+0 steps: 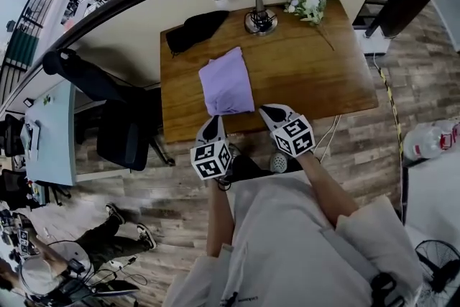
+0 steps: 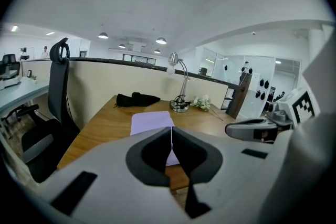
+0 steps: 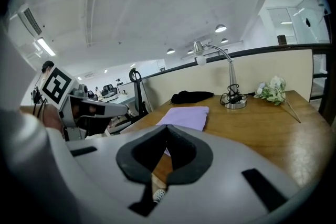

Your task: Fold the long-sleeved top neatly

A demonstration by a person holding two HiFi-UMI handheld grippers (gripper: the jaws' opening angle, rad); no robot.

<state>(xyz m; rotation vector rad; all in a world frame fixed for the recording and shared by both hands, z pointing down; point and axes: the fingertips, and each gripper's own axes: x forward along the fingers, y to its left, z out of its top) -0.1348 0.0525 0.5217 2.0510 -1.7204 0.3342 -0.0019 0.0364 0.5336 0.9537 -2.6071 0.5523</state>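
The lilac long-sleeved top [image 1: 228,81] lies folded into a neat rectangle on the wooden desk [image 1: 302,75], near its front edge. It also shows as a flat lilac pad in the left gripper view [image 2: 151,123] and the right gripper view [image 3: 186,116]. My left gripper [image 1: 211,125] hovers just short of the desk's front edge, at the top's near left corner, jaws shut on nothing. My right gripper [image 1: 273,113] hangs at the near right corner, shut and empty too. Neither gripper touches the cloth.
A black garment [image 1: 194,29] lies at the desk's back left. A silver desk lamp [image 1: 255,14] and a small bunch of white flowers [image 1: 307,6] stand at the back. A black office chair [image 1: 115,115] is left of the desk. A curved partition [image 1: 144,25] runs behind.
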